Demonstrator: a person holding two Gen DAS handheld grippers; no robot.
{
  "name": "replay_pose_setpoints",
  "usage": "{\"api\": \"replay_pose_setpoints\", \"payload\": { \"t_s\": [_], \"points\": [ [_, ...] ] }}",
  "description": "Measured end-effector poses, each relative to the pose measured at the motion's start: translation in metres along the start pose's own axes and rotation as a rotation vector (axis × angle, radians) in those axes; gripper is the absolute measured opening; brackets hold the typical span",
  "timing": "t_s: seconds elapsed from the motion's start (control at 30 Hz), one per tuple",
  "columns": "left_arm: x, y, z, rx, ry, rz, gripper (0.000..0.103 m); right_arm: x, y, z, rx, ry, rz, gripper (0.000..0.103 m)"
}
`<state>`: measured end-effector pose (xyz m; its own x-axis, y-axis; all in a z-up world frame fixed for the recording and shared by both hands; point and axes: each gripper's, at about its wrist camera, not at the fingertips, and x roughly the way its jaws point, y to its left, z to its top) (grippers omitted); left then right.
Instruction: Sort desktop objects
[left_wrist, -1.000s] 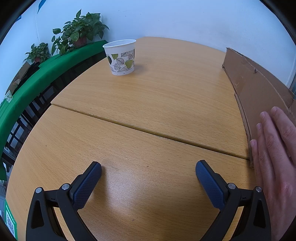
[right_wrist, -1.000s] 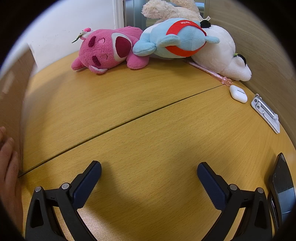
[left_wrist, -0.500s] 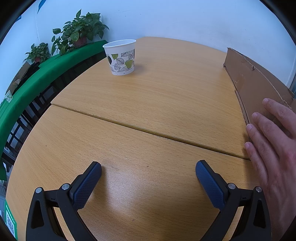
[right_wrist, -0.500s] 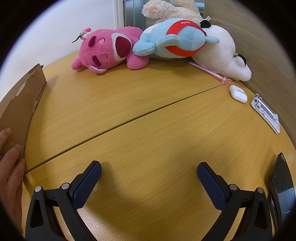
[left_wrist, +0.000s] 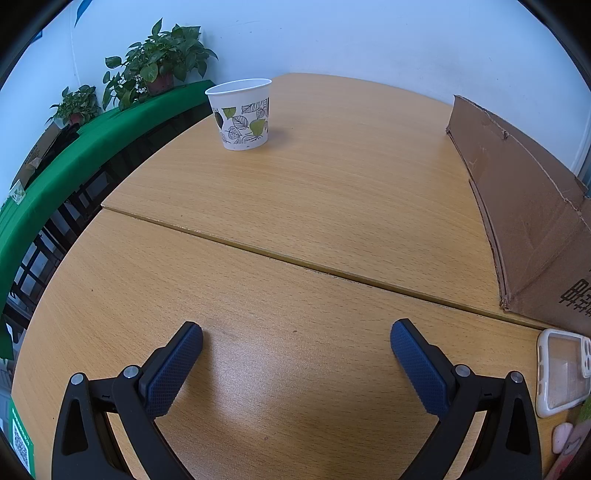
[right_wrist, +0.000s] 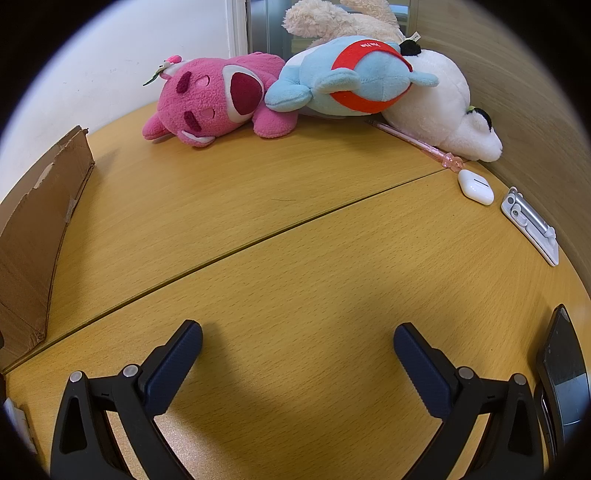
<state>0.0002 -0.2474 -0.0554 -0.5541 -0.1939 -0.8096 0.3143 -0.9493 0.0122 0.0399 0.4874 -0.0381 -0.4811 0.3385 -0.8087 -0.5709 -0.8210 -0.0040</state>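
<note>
Wood-grain surface (left_wrist: 295, 177) fills both views, crossed by a seam where two panels meet.

From the left wrist, the left tongs (left_wrist: 295, 336) sit low in the frame with their blue pads spread wide apart, nothing between them. At the lower right edge, just beside the right pad's arm, lies a clear phone case (left_wrist: 563, 373) with a white rim. Above it, along the right side, stands a cardboard box (left_wrist: 524, 206), well clear of the pads. Farther off, in the upper centre-left, a leaf-patterned paper cup (left_wrist: 242, 112) stands upright, far beyond the tongs. Potted plants (left_wrist: 162, 62) sit on a green ledge in the upper left.

From the right wrist, the right tongs (right_wrist: 297, 336) are likewise spread wide and empty. A dark phone (right_wrist: 565, 373) lies at the lower right edge, close to the right pad's arm. Higher on the right lie a white folding stand (right_wrist: 530, 225), then a white earbud case (right_wrist: 475, 187) and a pink pen (right_wrist: 417, 142). Across the top lie a pink plush (right_wrist: 214, 99), a blue plush (right_wrist: 351, 77) and a white plush (right_wrist: 443, 107), touching one another.
</note>
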Motion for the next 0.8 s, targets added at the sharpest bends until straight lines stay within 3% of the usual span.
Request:
{"api": "replay_pose_setpoints", "payload": {
  "t_s": [0.63, 0.8],
  "points": [
    [-0.001, -0.002, -0.001, -0.018, -0.001, 0.010, 0.103, 0.000, 0.000, 0.000, 0.001, 0.000, 0.001, 0.103],
    [-0.011, -0.007, -0.011, -0.004, 0.019, -0.020, 0.103, -0.007, -0.003, -0.007, -0.080, 0.054, 0.062, 0.103]
  ]
}}
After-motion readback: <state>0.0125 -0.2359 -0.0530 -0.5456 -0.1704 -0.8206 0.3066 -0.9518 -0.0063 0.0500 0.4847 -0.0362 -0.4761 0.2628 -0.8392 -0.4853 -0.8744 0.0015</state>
